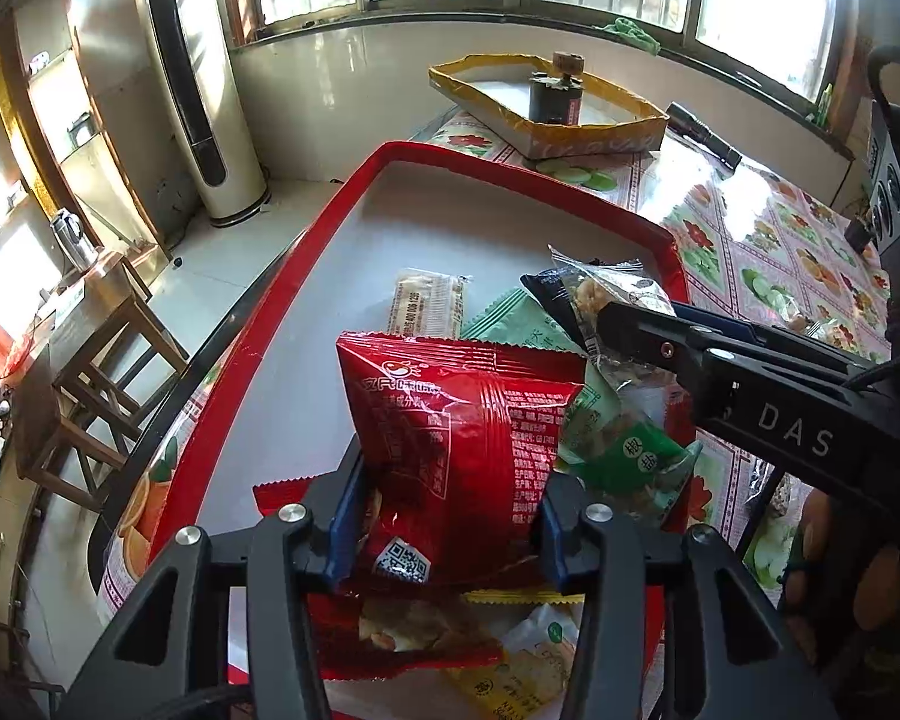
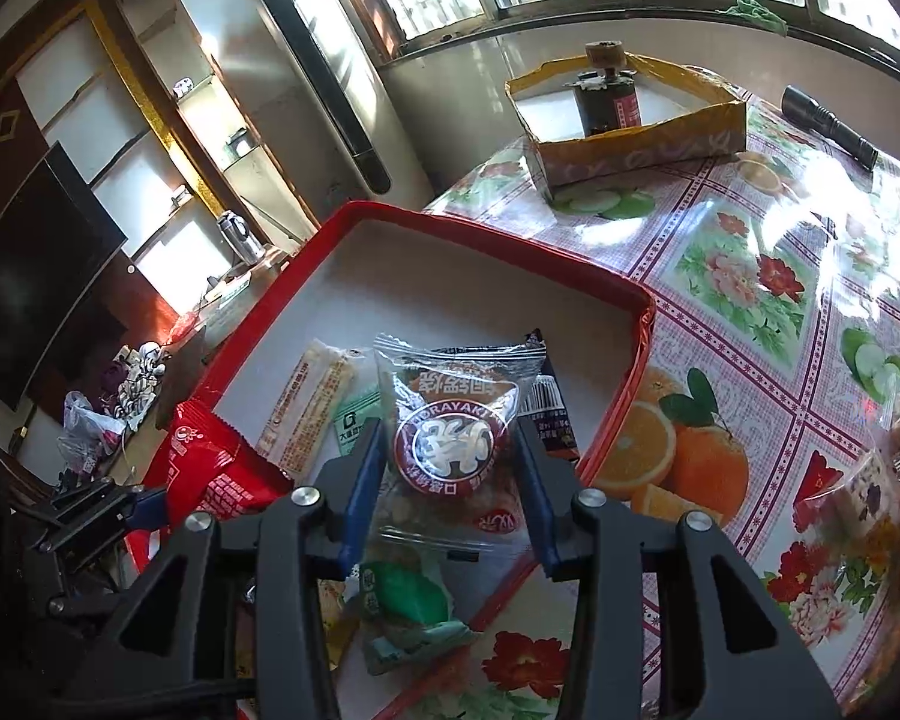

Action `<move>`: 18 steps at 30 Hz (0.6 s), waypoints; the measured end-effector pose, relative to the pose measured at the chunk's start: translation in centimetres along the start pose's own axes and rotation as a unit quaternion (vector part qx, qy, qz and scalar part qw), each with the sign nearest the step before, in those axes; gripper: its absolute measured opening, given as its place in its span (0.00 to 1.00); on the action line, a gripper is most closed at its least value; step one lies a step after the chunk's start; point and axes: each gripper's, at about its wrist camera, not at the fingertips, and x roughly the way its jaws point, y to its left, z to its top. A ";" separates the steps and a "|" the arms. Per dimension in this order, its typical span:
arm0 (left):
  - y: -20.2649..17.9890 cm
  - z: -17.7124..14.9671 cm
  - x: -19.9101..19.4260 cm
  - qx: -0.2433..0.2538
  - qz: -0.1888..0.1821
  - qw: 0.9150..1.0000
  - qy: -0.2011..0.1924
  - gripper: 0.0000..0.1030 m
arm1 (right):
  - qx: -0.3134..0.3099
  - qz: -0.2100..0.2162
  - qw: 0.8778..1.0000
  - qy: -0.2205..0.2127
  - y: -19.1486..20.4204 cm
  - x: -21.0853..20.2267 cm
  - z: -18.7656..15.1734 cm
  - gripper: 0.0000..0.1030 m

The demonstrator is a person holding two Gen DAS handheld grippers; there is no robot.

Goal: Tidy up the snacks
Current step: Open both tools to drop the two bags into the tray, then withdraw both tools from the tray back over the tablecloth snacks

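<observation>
A red tray (image 1: 306, 276) (image 2: 498, 240) on the flowered tablecloth holds several snack packets. My left gripper (image 1: 444, 516) (image 2: 150, 504) is shut on a puffy red snack packet (image 1: 462, 438) (image 2: 210, 468), which stands upright over the tray's near end. My right gripper (image 2: 450, 480) (image 1: 618, 324) is shut on a clear dorayaki packet (image 2: 450, 438) (image 1: 606, 288) over the tray's right side. Under them lie a beige bar (image 1: 426, 300) (image 2: 312, 402), a green packet (image 1: 630, 450) (image 2: 408, 600) and a yellow packet (image 1: 510, 672).
A yellow-rimmed cardboard box (image 1: 594, 132) (image 2: 630, 144) with a dark can (image 2: 606, 102) stands at the table's far end, a black flashlight (image 2: 828, 126) beside it. More clear-wrapped snacks (image 2: 882, 480) lie on the cloth right of the tray. The table edge drops off left of the tray.
</observation>
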 end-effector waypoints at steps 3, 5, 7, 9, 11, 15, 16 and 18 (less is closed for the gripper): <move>-0.1 0.0 -0.5 -0.003 0.002 1.000 -0.003 0.51 | -0.001 -0.001 1.000 -0.003 0.0 -0.5 -0.1 0.47; -0.2 0.0 -0.8 -0.002 0.004 1.000 -0.006 0.52 | 0.000 -0.004 1.000 -0.006 -0.2 -0.9 -0.4 0.53; -0.3 -0.1 -1.3 -0.001 0.006 1.000 -0.009 0.53 | 0.004 -0.003 1.000 -0.011 -0.4 -1.6 -0.6 0.57; -0.6 0.0 -1.7 -0.002 0.005 1.000 -0.013 0.53 | 0.012 0.001 1.000 -0.014 -0.8 -2.3 -0.9 0.57; -0.8 0.0 -2.2 -0.001 0.003 1.000 -0.018 0.53 | 0.017 0.002 1.000 -0.019 -0.9 -3.1 -1.3 0.57; -1.7 0.1 -3.0 0.009 0.003 1.000 -0.029 0.54 | 0.029 0.005 0.999 -0.031 -1.5 -5.0 -2.1 0.57; -2.0 0.1 -3.2 0.012 0.002 0.999 -0.031 0.54 | 0.030 0.003 0.999 -0.035 -1.7 -5.5 -2.4 0.57; -2.4 0.1 -3.4 0.015 0.001 0.999 -0.034 0.54 | 0.037 0.000 0.999 -0.040 -2.1 -6.4 -3.0 0.57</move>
